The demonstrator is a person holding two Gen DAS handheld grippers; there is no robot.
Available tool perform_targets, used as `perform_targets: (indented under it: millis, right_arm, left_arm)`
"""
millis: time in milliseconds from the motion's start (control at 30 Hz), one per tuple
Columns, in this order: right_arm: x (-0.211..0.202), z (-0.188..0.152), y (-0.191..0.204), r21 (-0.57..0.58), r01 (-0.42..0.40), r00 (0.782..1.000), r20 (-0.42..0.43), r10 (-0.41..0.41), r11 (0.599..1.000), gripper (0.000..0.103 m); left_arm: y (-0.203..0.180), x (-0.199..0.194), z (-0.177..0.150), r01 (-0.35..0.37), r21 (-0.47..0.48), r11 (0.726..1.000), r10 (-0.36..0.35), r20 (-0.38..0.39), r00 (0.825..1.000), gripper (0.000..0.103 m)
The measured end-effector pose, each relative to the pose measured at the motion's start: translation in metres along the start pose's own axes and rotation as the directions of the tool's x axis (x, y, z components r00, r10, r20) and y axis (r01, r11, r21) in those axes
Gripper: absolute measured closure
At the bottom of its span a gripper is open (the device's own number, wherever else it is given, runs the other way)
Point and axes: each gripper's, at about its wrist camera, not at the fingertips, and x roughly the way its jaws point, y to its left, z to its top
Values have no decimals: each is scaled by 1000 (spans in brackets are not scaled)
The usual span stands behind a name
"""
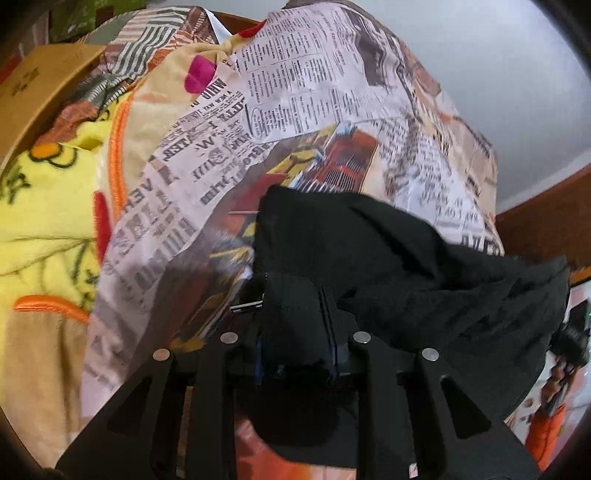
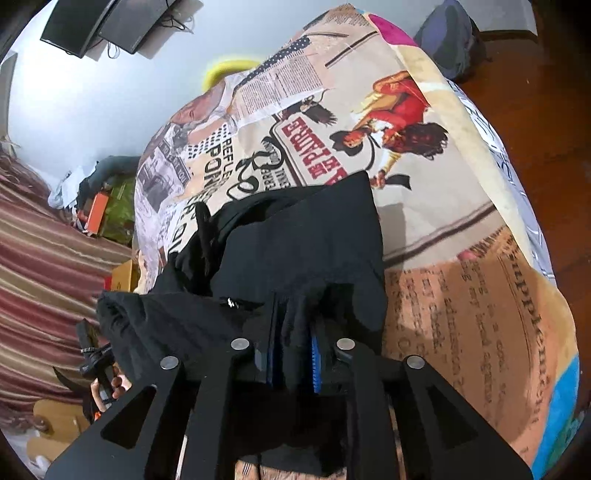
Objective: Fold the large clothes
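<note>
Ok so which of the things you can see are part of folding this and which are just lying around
Part of the job:
- black garment
- left gripper, shut on it
- right gripper, shut on it
- newspaper-print bedspread, the surface beneath

Just lying about:
- yellow fleece blanket
- cardboard box
- backpack
- two monitors

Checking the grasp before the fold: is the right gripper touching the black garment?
Touching. The right wrist view shows the right gripper with black garment fabric pinched between its blue pads.
</note>
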Motion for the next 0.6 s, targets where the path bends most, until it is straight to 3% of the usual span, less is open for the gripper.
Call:
perform_targets:
  millis: [167, 233, 267, 400, 533, 600]
  right_arm:
    - [-22, -10, 8, -39, 56, 998, 3, -56, 998, 78]
    - [-39, -18, 15, -64, 123, 992, 45, -121, 990, 56]
    - [-48, -22, 18, -73, 140, 988, 72, -135, 987, 54]
    - [-78, -37, 29, -94, 146, 984, 121, -135, 985, 53]
    - [-92, -57, 55, -167, 150, 978, 166, -122, 974, 53]
    - [-88, -69, 77, -233, 161, 977, 176, -121, 959, 53]
  left_arm:
    - [1, -37, -8, -24, 43, 999, 24, 20, 1000, 74]
    - [1, -54, -10, -26, 56, 998, 25, 14, 1000, 73]
    - [1, -62, -12, -24, 60, 998, 23, 13, 1000, 72]
    - [-8, -86, -21, -46, 107, 993, 45, 18, 999, 69]
    - [-21, -109, -33, -127, 166, 978, 111, 98, 989, 46]
    - [-24, -121, -36, -136, 170, 976, 114, 134, 984, 46]
